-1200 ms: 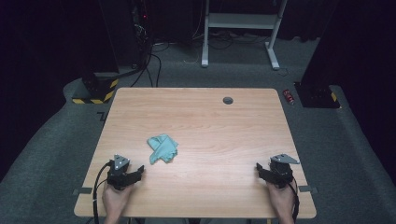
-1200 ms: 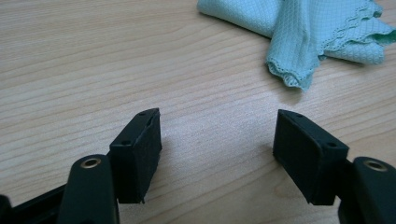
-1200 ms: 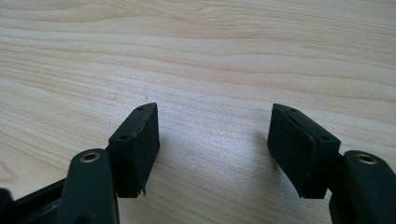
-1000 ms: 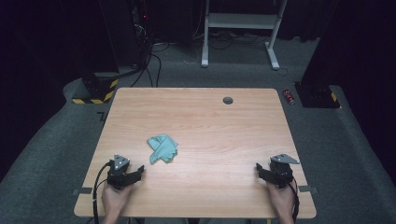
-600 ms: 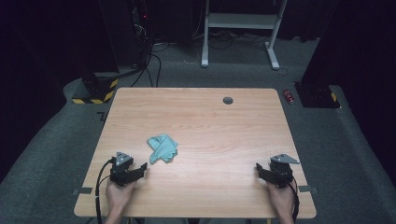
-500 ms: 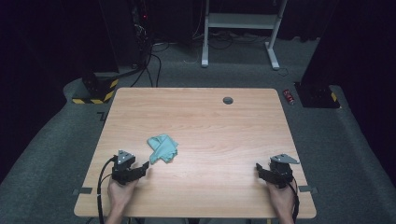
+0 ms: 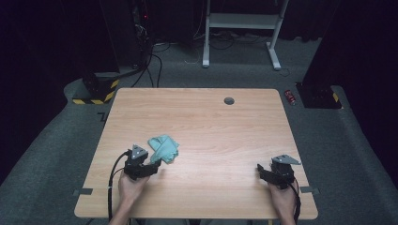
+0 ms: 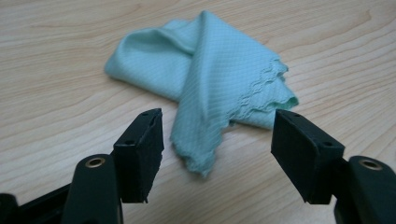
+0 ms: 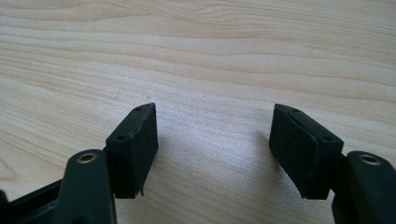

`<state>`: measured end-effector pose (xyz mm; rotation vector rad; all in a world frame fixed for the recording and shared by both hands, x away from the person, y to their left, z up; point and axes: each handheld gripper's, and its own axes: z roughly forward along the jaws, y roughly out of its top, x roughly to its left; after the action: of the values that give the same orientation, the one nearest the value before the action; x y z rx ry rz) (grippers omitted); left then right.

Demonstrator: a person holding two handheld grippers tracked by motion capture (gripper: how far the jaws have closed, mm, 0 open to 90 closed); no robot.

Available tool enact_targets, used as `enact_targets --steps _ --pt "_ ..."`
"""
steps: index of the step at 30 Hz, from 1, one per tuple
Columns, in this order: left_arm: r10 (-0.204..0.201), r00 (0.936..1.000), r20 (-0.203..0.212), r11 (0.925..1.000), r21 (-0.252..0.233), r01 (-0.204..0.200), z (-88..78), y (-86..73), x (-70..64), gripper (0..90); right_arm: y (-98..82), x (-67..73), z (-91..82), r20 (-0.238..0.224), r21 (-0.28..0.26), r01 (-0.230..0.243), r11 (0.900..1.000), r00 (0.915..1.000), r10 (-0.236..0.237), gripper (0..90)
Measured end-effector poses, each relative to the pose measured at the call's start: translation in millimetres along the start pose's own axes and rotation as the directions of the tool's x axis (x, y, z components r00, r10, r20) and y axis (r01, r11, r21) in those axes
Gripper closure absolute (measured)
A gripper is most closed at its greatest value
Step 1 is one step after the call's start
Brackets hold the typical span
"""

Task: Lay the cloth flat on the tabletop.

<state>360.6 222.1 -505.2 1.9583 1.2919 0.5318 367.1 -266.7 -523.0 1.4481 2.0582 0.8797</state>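
Left gripper view: crumpled mint cloth (image 8: 201, 79), soft, light, limp; best pinched at its near drooping corner; left gripper (image 8: 217, 140) spread, right gripper (image 9: 215, 140) likewise spread.

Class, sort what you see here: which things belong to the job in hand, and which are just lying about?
Part of the job:
- green cloth, crumpled on the table
- left gripper, open, a corner of the cloth between its jaws
- right gripper, open over bare wood

Just lying about:
- red can on the floor
- cables
- white stand
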Motion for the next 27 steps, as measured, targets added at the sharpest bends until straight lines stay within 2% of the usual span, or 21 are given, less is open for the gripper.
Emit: enact_targets --steps 5,9,13,20,25,27 --pt "0.041 0.9991 0.013 0.9991 0.007 -0.041 7.9 9.5 -7.1 36.1 0.0 0.0 0.0 0.000 0.000 0.001 1.000 1.0000 -0.001 32.5" --pt "0.053 0.9983 0.025 0.9984 0.014 -0.054 15.7 15.4 -11.7 37.0 0.1 0.2 0.0 -0.003 0.002 0.003 1.000 1.0000 -0.003 32.3" --pt "0.089 0.9960 0.012 0.9955 0.033 -0.089 24.4 21.1 -17.3 36.8 0.1 0.2 0.0 -0.004 0.002 0.003 1.000 1.0000 -0.003 32.3" --pt "0.098 0.9950 -0.018 0.9934 0.061 -0.097 35.7 23.2 -17.2 42.0 0.1 0.3 -0.1 -0.006 0.003 0.005 1.000 1.0000 -0.005 32.1" --pt "0.093 0.9955 -0.019 0.9932 0.073 -0.091 40.0 22.4 -16.9 45.0 0.1 0.3 -0.1 -0.007 0.003 0.006 1.000 1.0000 -0.006 32.1" --pt "0.097 0.9952 -0.015 0.9927 0.073 -0.096 40.7 22.1 -16.1 49.0 0.1 0.4 -0.1 -0.007 0.003 0.006 1.000 1.0000 -0.006 32.0"
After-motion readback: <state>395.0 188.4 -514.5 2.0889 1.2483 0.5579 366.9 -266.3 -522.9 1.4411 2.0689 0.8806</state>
